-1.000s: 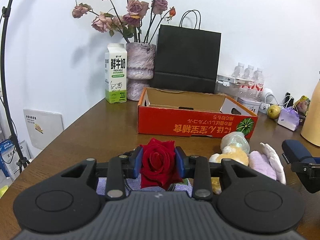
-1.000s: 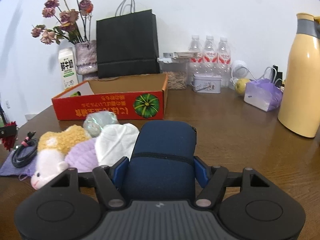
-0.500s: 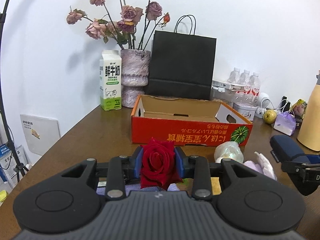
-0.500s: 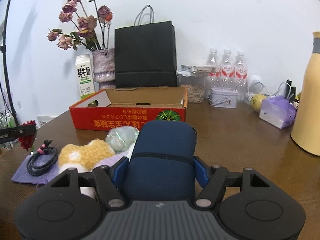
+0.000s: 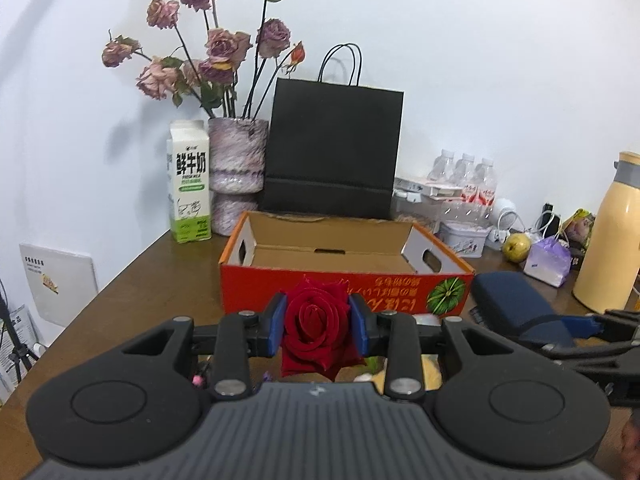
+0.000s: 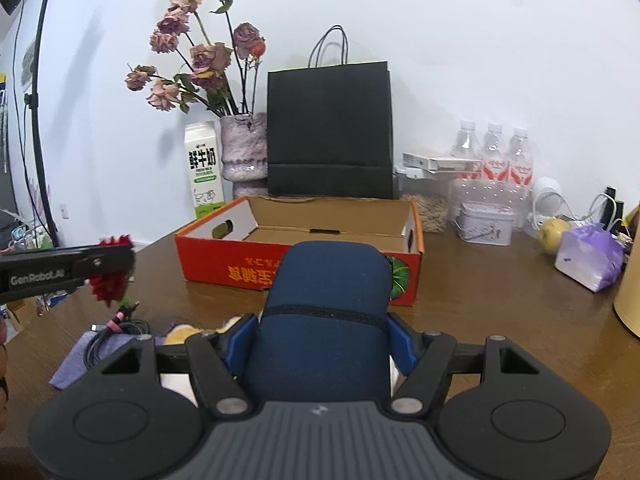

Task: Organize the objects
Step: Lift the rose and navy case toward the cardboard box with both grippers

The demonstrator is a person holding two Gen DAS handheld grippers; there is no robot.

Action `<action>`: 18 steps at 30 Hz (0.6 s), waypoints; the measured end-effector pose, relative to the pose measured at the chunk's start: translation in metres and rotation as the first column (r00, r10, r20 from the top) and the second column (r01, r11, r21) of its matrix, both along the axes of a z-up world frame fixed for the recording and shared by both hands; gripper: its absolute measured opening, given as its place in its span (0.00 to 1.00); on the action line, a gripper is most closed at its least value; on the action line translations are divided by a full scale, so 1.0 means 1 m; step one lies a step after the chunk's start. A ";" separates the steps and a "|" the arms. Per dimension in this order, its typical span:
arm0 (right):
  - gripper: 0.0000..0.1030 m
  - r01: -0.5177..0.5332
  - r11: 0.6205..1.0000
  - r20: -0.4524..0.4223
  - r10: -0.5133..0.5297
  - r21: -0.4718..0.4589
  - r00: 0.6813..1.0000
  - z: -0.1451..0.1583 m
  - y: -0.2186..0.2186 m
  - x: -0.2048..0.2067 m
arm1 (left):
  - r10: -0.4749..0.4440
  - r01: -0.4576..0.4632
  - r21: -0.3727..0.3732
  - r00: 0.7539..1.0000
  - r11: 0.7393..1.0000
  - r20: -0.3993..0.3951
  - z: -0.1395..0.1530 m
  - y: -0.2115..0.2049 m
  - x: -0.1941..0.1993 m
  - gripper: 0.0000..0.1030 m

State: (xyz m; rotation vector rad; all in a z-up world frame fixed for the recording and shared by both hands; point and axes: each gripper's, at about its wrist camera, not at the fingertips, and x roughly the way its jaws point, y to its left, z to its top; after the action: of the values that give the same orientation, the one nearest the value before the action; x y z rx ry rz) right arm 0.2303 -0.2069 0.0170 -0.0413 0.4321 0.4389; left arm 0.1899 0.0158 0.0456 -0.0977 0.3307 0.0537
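My left gripper [image 5: 317,328] is shut on a red rose [image 5: 316,334] and holds it above the table in front of the open orange cardboard box [image 5: 280,284]. My right gripper [image 6: 320,340] is shut on a dark blue pouch [image 6: 326,312], also raised in front of the box [image 6: 208,256]. The pouch shows at the right of the left wrist view [image 5: 516,306]. The rose and left gripper show at the left of the right wrist view [image 6: 110,280]. The box looks empty inside.
A purple cloth [image 6: 72,360] with a coiled cable [image 6: 116,330] and plush toys lie below the grippers. Behind the box stand a milk carton [image 5: 189,182], a vase of dried roses [image 5: 238,160], a black paper bag [image 5: 332,148], water bottles [image 5: 464,176], and a yellow flask [image 5: 610,236].
Both grippers have risen and moved toward the box with the rose and pouch held. The plush toys have dropped out of sight beneath them.
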 end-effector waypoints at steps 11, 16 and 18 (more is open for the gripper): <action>0.65 -0.025 0.999 0.017 0.025 0.020 1.000 0.013 0.019 0.027 | 0.000 0.000 0.002 1.000 1.000 0.019 0.010 -0.011 0.030 0.33; 0.65 -0.030 0.999 0.022 0.029 0.030 0.999 0.016 0.028 0.046 | 0.007 -0.006 -0.018 1.000 1.000 0.022 0.013 -0.012 0.051 0.33; 0.65 -0.033 0.999 0.025 0.032 0.037 0.999 0.018 0.031 0.054 | 0.008 -0.007 -0.019 1.000 1.000 0.026 0.016 -0.012 0.060 0.33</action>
State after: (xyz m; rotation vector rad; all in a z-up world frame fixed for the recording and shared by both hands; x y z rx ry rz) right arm 0.2845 -0.1758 0.0349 -0.0176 0.3993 0.4775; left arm 0.2498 0.0036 0.0612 -0.1185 0.3050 0.0568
